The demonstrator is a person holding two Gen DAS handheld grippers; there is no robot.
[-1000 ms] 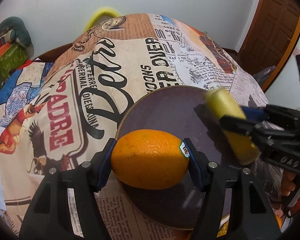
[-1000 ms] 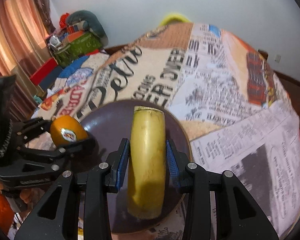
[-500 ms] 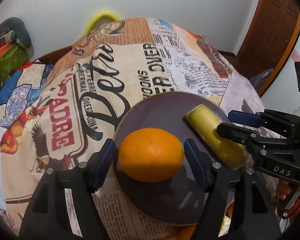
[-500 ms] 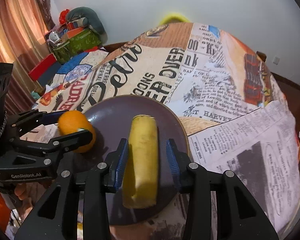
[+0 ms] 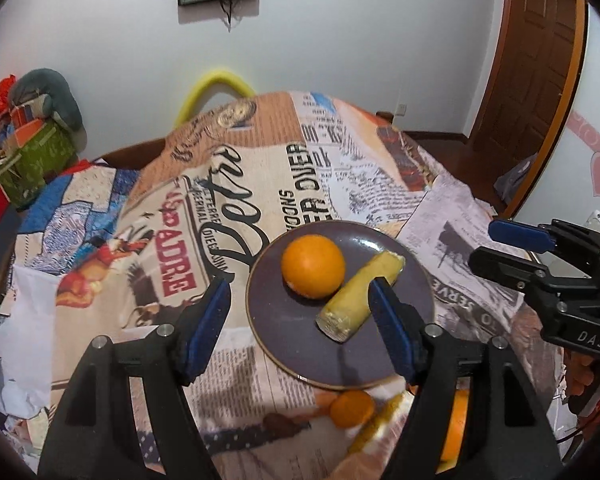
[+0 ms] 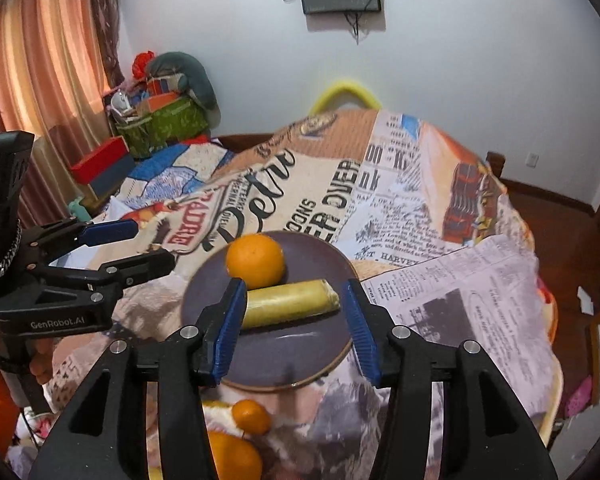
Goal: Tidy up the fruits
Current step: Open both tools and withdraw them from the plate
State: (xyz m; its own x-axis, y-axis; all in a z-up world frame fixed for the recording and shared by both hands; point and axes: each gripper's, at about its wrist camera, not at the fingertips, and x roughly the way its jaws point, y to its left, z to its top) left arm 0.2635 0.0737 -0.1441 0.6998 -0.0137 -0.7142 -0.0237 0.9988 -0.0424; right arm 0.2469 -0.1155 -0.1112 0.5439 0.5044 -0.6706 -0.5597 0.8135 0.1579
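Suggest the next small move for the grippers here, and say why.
Probably lower the left gripper toward the small orange lying off the plate, near its front rim. The orange and yellow piece already rest on the plate, both grippers are open and empty, and the right gripper hangs above the plate.

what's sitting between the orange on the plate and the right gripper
The banana piece lies crosswise between the orange and the open right gripper, on the plate; right wrist view.

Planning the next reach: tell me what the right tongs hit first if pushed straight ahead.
Probably the yellow banana piece, lying crosswise between the open right tongs on the purple plate; the orange sits just behind. Depth is uncertain.
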